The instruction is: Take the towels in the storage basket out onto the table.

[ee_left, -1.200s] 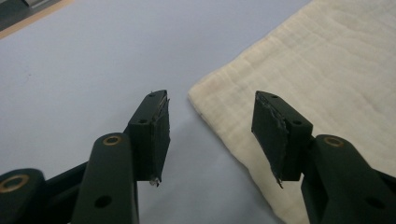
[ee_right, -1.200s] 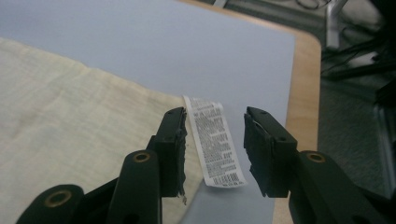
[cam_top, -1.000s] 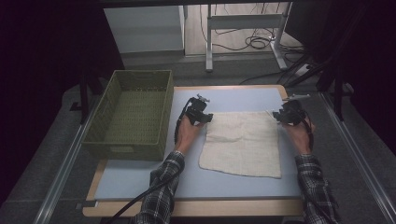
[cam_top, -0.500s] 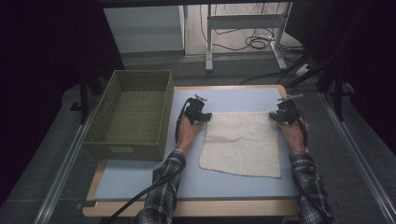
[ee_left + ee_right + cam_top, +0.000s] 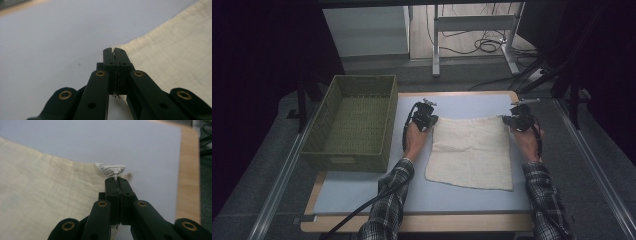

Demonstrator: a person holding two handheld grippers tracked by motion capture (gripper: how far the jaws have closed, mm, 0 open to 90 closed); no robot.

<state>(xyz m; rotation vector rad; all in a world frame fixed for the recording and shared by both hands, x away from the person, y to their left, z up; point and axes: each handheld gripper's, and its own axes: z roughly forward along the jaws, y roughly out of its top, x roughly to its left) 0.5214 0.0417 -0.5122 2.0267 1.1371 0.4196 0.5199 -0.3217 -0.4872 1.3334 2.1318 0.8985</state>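
Near edge first: plaid sleeves come in at 6 o'clock in the high view, a black cable trailing off the left one. Cream cloth (image 5: 472, 152) lies flat mid-table, roughly square, coarse woven texture, hemmed edge; near corners lie loose, far corners are both pinched. Left gripper (image 5: 426, 119) sits at the cloth's 11 o'clock corner; in the left gripper view its jaws are clenched tight with the cloth (image 5: 175, 50) edge caught between the tips (image 5: 115, 53). Right gripper (image 5: 518, 120) sits at the 1 o'clock corner; in the right gripper view the jaws are clamped on that corner (image 5: 116, 180), with a small white care label (image 5: 110, 169) sticking up just past the tips. The label has fine black print, too small to read. Cloth (image 5: 45, 195) sags slightly between the two grips along the far edge. Surface is a smooth pale blue-grey mat (image 5: 362, 192) on a light wooden tabletop (image 5: 412, 224), wood showing at the borders. At 9 o'clock, just beside the mat, an olive-green woven basket (image 5: 354, 122), rectangular, open top. Beyond, at 12 o'clock: grey floor, metal table legs (image 5: 472, 35), loose black cables (image 5: 487, 45), dark surroundings.
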